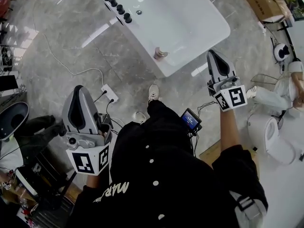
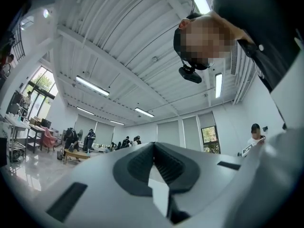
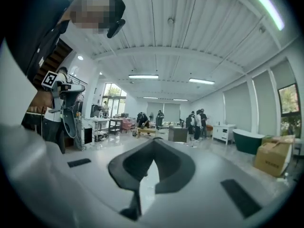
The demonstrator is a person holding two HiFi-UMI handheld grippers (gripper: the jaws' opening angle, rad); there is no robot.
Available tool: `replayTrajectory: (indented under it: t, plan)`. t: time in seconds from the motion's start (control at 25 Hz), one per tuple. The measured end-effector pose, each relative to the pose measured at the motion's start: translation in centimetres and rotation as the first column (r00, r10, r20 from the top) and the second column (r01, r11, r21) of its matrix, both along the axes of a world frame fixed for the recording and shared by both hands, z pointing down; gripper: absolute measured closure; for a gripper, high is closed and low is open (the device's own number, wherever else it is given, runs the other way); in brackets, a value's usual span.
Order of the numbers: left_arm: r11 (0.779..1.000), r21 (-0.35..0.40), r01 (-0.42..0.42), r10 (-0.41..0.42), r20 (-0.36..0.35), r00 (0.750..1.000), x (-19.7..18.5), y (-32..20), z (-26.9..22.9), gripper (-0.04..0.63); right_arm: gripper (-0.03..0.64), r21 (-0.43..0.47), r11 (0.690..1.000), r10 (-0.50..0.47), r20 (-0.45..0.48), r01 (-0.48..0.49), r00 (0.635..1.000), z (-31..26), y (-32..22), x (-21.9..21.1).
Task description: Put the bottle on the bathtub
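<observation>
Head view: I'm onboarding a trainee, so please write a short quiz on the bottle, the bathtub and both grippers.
1. True or false: the bottle stands on the rim of the bathtub.
2. Pick one. The right gripper is: A) shut on the bottle; B) shut with nothing between its jaws; C) wide open.
3. In a word: what does the left gripper hold?

Key:
1. True. It stands at the tub's near end, apart from both grippers.
2. B.
3. Nothing. Its jaws are together.
</observation>
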State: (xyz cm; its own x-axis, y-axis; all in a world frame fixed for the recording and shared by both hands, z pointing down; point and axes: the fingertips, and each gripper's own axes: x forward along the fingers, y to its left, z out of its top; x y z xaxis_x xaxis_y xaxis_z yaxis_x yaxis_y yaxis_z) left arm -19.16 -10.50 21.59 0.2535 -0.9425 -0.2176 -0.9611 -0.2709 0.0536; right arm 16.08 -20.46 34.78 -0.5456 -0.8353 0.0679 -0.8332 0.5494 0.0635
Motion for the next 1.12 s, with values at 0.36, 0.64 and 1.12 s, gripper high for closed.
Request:
replayTrajectory:
  t: [0.36, 0.64, 1.12]
  plan:
    - [0.999, 0.046, 0.011, -0.01, -0.003, 1.0, -2.0, 0.8, -2.2, 0.586, 0.612, 0.085, 0.979, 0.193, -0.075, -0.187, 0.978, -6.0, 2.1, 5.1]
    - [0.996, 0.088, 0.015, -0.015, -0.012, 1.0, -2.2, 0.8, -3.7, 0.586, 0.612, 0.114, 0.945, 0.303, 0.048, -0.307, 0.952, -10.4, 3.4, 6.5]
    - [0.997, 0.047, 0.063, -0.062, -0.03, 0.998, -3.4, 1.3, -2.6, 0.586, 0.613, 0.135, 0.925, 0.342, 0.108, -0.354, 0.934, -13.2, 6.6, 6.6]
